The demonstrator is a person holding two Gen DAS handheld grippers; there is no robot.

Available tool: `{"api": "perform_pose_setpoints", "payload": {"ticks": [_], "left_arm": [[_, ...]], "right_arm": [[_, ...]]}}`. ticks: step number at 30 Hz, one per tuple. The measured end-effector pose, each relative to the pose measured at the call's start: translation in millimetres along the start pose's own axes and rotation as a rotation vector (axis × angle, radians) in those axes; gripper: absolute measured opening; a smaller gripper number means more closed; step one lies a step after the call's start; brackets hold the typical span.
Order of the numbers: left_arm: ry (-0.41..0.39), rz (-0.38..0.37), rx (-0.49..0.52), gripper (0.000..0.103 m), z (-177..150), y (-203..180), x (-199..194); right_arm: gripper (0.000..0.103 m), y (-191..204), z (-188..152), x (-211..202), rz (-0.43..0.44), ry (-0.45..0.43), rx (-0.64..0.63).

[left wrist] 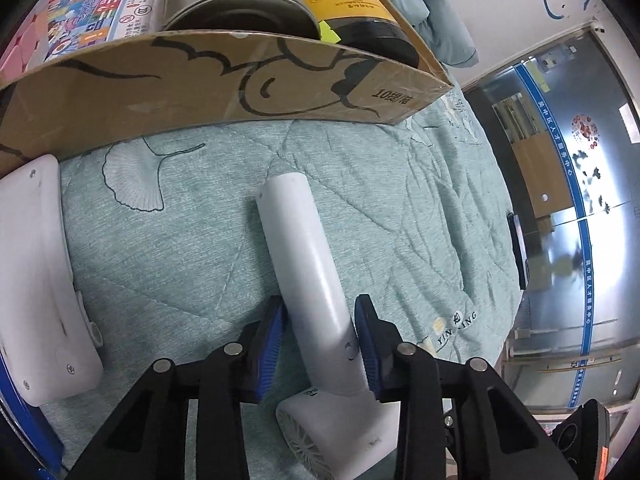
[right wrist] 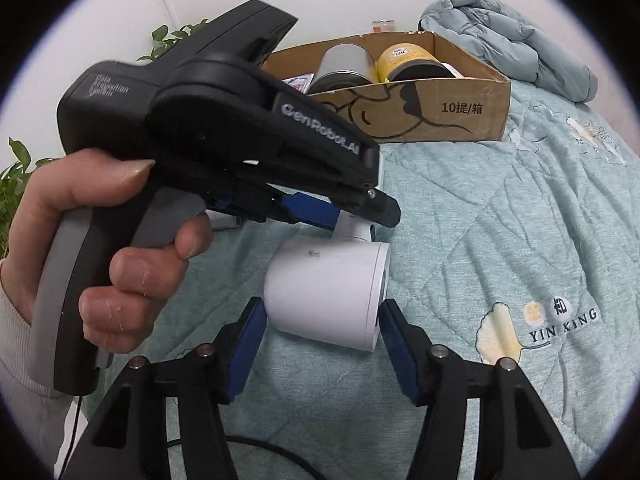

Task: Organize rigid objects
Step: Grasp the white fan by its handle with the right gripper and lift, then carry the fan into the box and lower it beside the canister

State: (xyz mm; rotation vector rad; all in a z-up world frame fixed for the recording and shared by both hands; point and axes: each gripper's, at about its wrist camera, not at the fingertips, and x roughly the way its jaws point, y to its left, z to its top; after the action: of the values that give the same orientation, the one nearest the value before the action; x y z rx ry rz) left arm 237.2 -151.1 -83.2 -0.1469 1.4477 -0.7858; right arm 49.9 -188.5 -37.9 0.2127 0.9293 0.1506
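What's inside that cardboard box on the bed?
The cardboard box holds a silver tin, a yellow-labelled dark jar and a colourful printed box, all lying down. The front wall hides the box floor and anything lower.

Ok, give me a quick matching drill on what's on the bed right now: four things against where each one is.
Things:
1. hair dryer handle
2. hair dryer barrel
3. metal tin
4. white curved part

Places:
A. inside the cardboard box
B. on the quilt, far left in the left wrist view
C. between the left gripper pads
D. between the right gripper pads

Pairs: 1-C, 2-D, 3-A, 4-B
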Motion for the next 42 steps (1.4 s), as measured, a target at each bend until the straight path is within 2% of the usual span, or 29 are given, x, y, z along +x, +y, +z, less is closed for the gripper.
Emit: {"api": "perform_pose_setpoints", "payload": {"ticks": [7, 11, 17, 22, 27, 33, 37, 42], "left_arm": [[-0.017, -0.009, 0.019, 0.032, -2, -2, 0], [-0.058, 0.005, 0.032, 0.031, -7, -10, -6], [-0.168, 0.03, 0.072, 0.031, -10, -22, -60], [-0.278, 0.065, 0.107, 0.03, 0, -32, -122], [-0.367, 0.102, 0.123, 0.031, 28, -33, -180], [-0.388, 0.104, 0.11, 0.031, 82, -18, -214], [-0.356, 0.096, 0.079, 0.031, 122, 0, -210], [-0.29, 0.095, 0.027, 0.031, 164, 26, -174]], "right_arm": [[0.058, 5, -4, -3, -0.017, -0.004, 0.01], [0.057, 12, -6, -6, -0.038, -0.001, -0.016], [0.057, 26, 5, -28, 0.002, -0.101, -0.033], [0.057, 43, 35, -47, 0.054, -0.182, -0.078], [0.057, 63, 76, -53, 0.086, -0.248, -0.158], [0.057, 70, 132, -39, 0.118, -0.263, -0.195], [0.057, 65, 159, -20, 0.126, -0.218, -0.194], [0.057, 56, 178, 14, 0.13, -0.125, -0.192]]}}
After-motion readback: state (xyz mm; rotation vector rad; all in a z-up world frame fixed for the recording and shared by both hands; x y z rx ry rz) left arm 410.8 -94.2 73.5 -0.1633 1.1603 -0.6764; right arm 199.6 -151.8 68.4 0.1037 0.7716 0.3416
